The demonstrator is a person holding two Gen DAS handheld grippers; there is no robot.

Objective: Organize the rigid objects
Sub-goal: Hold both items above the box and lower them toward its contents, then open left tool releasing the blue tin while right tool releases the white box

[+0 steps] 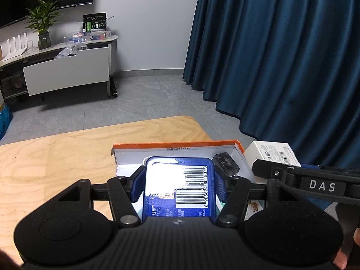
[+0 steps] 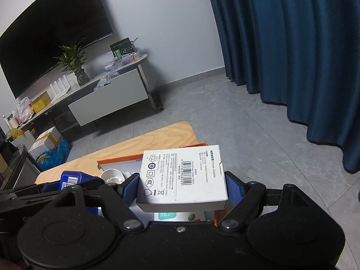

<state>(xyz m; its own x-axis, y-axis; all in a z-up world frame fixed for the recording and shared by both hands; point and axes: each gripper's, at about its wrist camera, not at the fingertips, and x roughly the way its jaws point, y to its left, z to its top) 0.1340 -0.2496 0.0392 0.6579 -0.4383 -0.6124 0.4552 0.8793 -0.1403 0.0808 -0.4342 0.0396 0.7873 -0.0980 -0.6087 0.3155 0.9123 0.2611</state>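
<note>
Desk (image 1: pixel 67 157): wooden, carrying the orange-rimmed tray.
Orange-rimmed tray (image 1: pixel 175 145): already holds a white cup (image 2: pixel 111 175), a small dark clear-cased item (image 1: pixel 225 164) and printed cartons below.
White adapter box (image 2: pixel 182 177): clamped between the right gripper (image 2: pixel 182 185) fingers, held above the tray's right side.
Blue package (image 1: pixel 180 189): clamped between the left gripper (image 1: pixel 180 184) fingers, over the tray interior.
Progress: judged midway; both held items not yet set down.

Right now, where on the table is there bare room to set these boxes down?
Bare wood lies left of the orange-rimmed tray, out to the table's left and far edges. The tray is crowded: a clear case, a white cup. The blue box and white adapter box hang over it.
</note>
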